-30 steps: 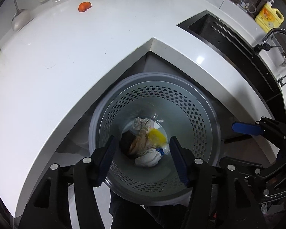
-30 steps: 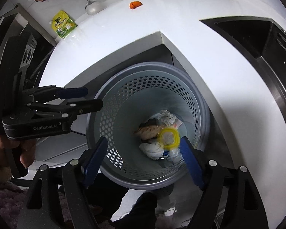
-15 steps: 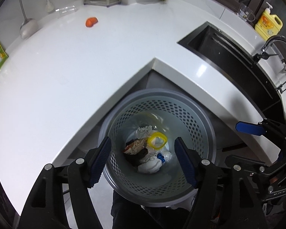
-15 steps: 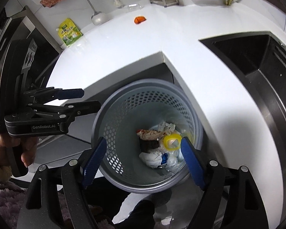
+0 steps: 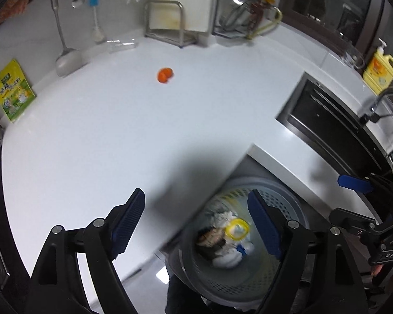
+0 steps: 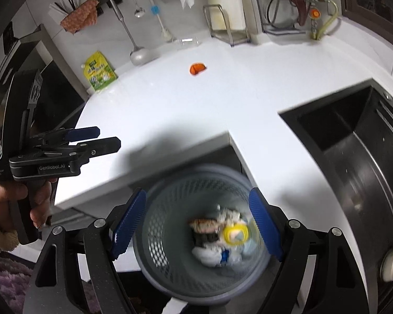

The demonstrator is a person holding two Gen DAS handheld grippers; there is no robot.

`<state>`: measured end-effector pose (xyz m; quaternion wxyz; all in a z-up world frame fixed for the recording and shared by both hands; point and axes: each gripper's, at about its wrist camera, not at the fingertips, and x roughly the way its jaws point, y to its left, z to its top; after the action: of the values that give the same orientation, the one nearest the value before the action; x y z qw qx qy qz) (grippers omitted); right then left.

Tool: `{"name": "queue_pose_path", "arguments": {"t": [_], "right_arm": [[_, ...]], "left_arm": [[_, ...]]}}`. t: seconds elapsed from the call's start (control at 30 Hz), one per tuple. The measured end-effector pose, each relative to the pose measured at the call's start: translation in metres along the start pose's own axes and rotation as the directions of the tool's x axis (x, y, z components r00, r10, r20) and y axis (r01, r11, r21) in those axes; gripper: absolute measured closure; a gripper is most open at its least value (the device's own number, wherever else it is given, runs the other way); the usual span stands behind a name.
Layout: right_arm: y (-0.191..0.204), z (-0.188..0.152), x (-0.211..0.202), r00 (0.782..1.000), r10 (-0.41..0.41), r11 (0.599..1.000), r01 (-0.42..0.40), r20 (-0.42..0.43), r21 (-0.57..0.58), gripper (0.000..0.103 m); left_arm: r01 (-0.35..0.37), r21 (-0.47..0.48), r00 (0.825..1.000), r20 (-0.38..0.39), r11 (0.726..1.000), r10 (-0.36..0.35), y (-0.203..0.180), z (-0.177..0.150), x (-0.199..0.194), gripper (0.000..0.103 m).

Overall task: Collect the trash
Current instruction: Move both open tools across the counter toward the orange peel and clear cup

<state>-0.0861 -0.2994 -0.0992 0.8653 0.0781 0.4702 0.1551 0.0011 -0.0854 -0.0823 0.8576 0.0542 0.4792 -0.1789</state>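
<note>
A grey perforated waste bin (image 5: pixel 288 201) (image 6: pixel 154 238) stands on the floor in the counter's inner corner. It holds a yellow lid (image 5: pixel 237 229) (image 6: pixel 234 234), white tissue (image 5: pixel 226 260) and a brown wrapper (image 5: pixel 212 235). An orange peel (image 5: pixel 165 75) (image 6: pixel 197 68) lies far back on the white counter (image 5: pixel 118 136). My left gripper (image 5: pixel 196 222) (image 6: pixel 108 137) hovers over the counter edge and bin, its jaws opening with nothing between them. My right gripper (image 6: pixel 196 222) (image 5: pixel 345 198) hangs above the bin, open and empty.
A green-yellow pouch (image 5: pixel 14 91) leans on the wall at the left. A ladle (image 5: pixel 65 60) and a clear plastic piece (image 5: pixel 123 44) lie at the back. The dark sink (image 6: pixel 353 144), faucet (image 5: pixel 387 99) and yellow soap bottle (image 5: pixel 380 70) are to the right.
Both grippers have risen and tilted up, so the bin sits lower in both views and more counter shows. The left jaws have spread wider.
</note>
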Motion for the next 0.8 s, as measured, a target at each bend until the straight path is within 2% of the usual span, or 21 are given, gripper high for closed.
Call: {"name": "queue_pose_path", "arguments": {"t": [0.2, 0.3, 0.8], "right_arm": [[0.006, 0.048, 0.026, 0.999, 0.002, 1.000, -0.003, 0.041, 0.020, 0.026], [0.008, 0.075, 0.044, 0.999, -0.005, 1.000, 0.004, 0.047, 0.023, 0.026], [0.009, 0.200, 0.157, 0.996, -0.082, 0.996, 0.081, 0.031, 0.021, 0.026]], "left_arm": [[-0.036, -0.006, 0.998, 0.045, 0.999, 0.036, 0.046, 0.047, 0.007, 0.024], [-0.052, -0.002, 0.997, 0.064, 0.999, 0.052, 0.068, 0.071, 0.013, 0.019], [-0.038, -0.023, 0.996, 0.075, 0.999, 0.040, 0.162, 0.169, 0.082, 0.019]]}}
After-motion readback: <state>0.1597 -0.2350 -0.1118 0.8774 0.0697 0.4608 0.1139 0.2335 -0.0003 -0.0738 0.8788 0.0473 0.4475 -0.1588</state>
